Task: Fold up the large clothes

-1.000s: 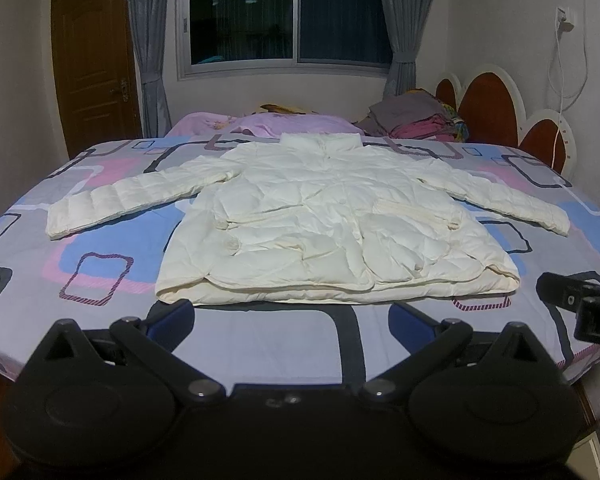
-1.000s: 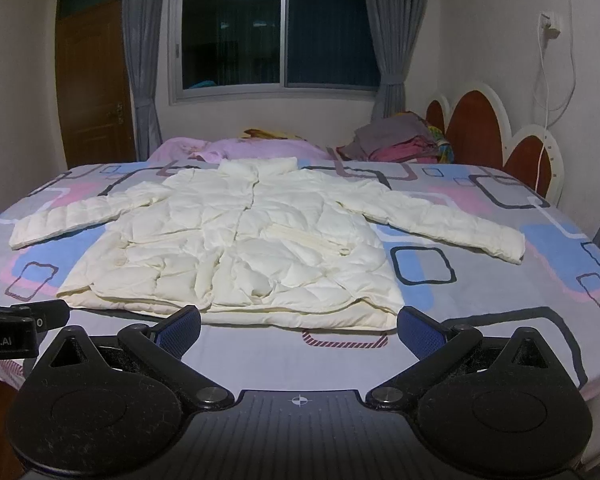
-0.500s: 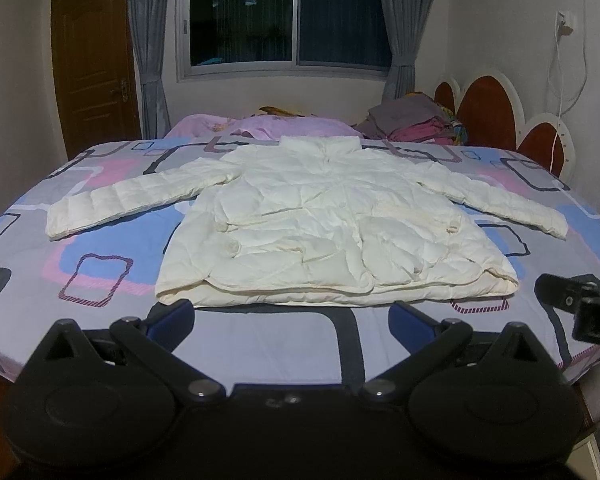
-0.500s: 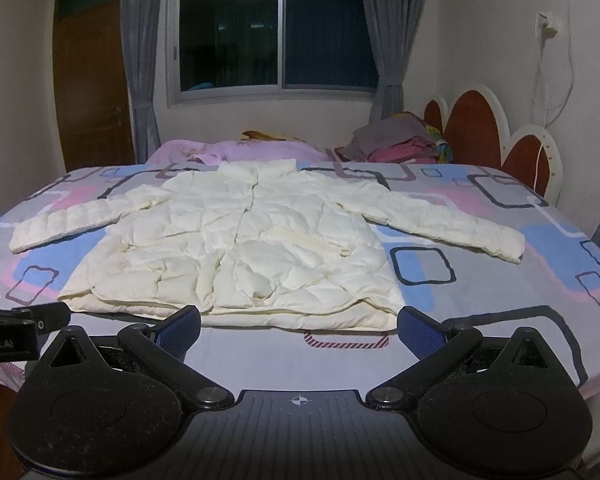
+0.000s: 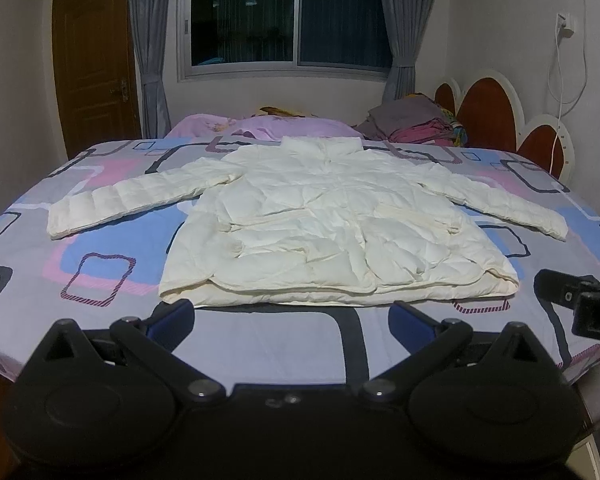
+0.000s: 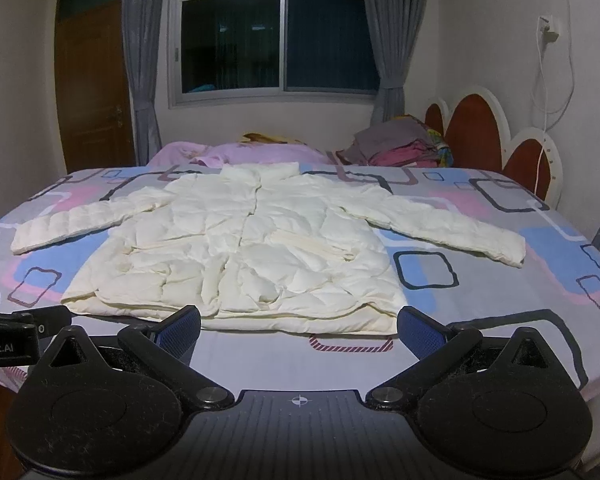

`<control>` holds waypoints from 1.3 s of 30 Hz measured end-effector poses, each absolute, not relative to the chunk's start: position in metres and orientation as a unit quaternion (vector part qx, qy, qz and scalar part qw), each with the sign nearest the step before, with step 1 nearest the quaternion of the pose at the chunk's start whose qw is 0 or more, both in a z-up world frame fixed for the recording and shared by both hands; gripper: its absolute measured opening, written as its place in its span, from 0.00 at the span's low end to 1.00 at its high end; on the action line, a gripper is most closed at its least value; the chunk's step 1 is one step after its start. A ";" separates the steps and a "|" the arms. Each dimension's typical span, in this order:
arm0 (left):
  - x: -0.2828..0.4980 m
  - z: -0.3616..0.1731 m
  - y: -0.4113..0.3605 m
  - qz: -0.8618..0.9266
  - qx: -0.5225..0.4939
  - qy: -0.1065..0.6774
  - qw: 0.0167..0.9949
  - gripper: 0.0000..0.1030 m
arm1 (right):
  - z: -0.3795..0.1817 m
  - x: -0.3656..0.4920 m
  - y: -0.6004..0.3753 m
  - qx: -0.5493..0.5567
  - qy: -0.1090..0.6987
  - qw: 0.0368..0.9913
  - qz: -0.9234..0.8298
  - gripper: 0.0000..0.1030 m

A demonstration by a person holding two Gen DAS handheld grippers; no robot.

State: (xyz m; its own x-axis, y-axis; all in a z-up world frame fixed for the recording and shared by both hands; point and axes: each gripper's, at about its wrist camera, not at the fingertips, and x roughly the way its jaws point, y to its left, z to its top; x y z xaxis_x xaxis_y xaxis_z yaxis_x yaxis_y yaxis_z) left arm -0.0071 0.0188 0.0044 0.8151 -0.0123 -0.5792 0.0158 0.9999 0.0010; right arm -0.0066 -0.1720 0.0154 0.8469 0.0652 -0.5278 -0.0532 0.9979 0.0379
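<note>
Your jacket (image 5: 332, 224) lies flat and face up on the bed (image 5: 284, 344), collar toward the far side by the window (image 5: 288, 20), hem toward you. It sits dead ahead of both tools, and its long spread runs left to right: one sleeve reaches out to the left (image 5: 132, 200), the other to the right (image 6: 440, 228). Nothing is folded yet, so I judge the task to be at its very start.

Your left gripper (image 5: 292, 316) hovers at the near edge of the bed with its jaws spread wide and empty, its blue pads (image 5: 172, 320) just short of the hem. Your right gripper (image 6: 300, 324) stands the same way, wide apart, holding nothing, also just short of the hem.

The relation to watch is which sleeve belongs to which hand. The left sleeve's cuff lies well off to the left of your left gripper, and the right cuff well off to the right of your right gripper. Each hand is plainly nearer its own side, so a sleeve-in fold would likely send each tool outward and far before it closes.

Compared with a second ago, very little differs. The jacket has not shifted on the bed, both sets of jaws are as wide as they were, and the views have drifted only slightly.
</note>
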 end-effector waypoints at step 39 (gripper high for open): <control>-0.003 0.002 0.021 -0.008 0.004 0.310 0.951 1.00 | 0.014 -0.001 -0.168 0.012 0.273 0.962 0.026 1.00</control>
